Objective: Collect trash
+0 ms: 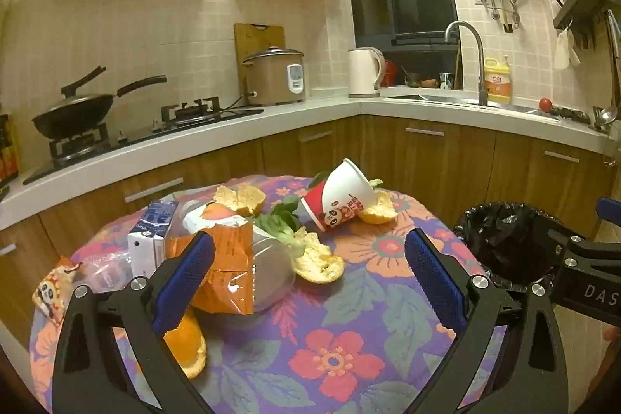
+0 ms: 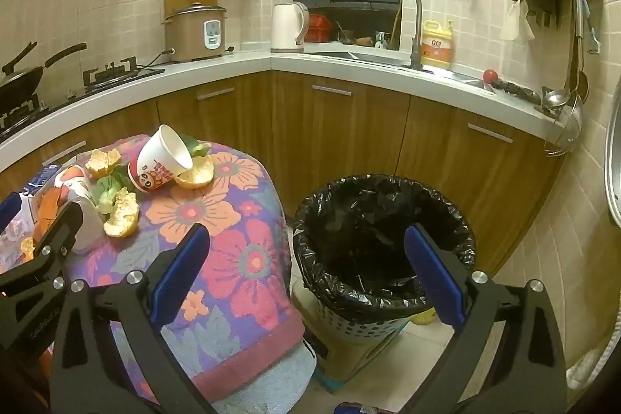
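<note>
The left gripper (image 1: 308,268) stands wide open above the flowered tablecloth (image 1: 333,359), holding nothing. Its left finger (image 1: 182,282) sits in front of an orange snack wrapper (image 1: 229,270), and whether the two touch cannot be told. Between the fingers lie a clear plastic tub (image 1: 271,270) on its side and a piece of orange peel (image 1: 318,258) just beside it.

The right gripper (image 2: 306,270) is also spread wide and empty. Its left finger (image 2: 178,274) hangs over the edge of the table, its right finger (image 2: 432,274) over the trash bin (image 2: 382,243).

The bin stands on the floor right beside the table. It is lined with a black bag (image 2: 349,293) folded over a white perforated basket (image 2: 357,326). The inside is dark, and what it holds cannot be made out.

The trash is on the table. A paper cup (image 1: 341,198) with a panda print lies tipped on its side, its mouth toward more orange peel (image 1: 378,212) and its inside looking bare. Green leaves (image 1: 281,220) lie between the cup and the tub. Left of the wrapper stands a small blue-and-white carton (image 1: 149,239), with a crumpled clear bag (image 1: 103,272) and a panda-print packet (image 1: 52,291) beyond it. Another peel (image 1: 240,198) lies at the back, and one (image 1: 188,350) under the left finger.
</note>
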Demonstrator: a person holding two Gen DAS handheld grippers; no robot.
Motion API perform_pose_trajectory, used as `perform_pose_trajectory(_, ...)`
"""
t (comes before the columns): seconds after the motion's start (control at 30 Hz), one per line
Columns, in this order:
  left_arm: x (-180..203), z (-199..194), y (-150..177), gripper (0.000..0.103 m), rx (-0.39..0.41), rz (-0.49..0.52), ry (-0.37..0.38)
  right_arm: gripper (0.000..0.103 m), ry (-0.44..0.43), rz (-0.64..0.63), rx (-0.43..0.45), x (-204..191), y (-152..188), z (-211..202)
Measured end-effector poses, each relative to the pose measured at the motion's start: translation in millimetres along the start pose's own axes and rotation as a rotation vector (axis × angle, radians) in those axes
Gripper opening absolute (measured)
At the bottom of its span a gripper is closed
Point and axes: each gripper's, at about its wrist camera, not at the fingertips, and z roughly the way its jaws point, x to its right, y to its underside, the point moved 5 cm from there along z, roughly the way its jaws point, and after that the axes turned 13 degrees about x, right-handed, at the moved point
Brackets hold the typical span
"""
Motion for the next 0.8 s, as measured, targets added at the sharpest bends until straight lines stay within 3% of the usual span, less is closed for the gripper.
perform_pose_trajectory(0.8, 1.6, 0.9, 6.8, 0.095, -0.014, -0.045, -0.009, 0.095, -0.014, 0.03, -0.011, -9.5, -2.8, 5.4)
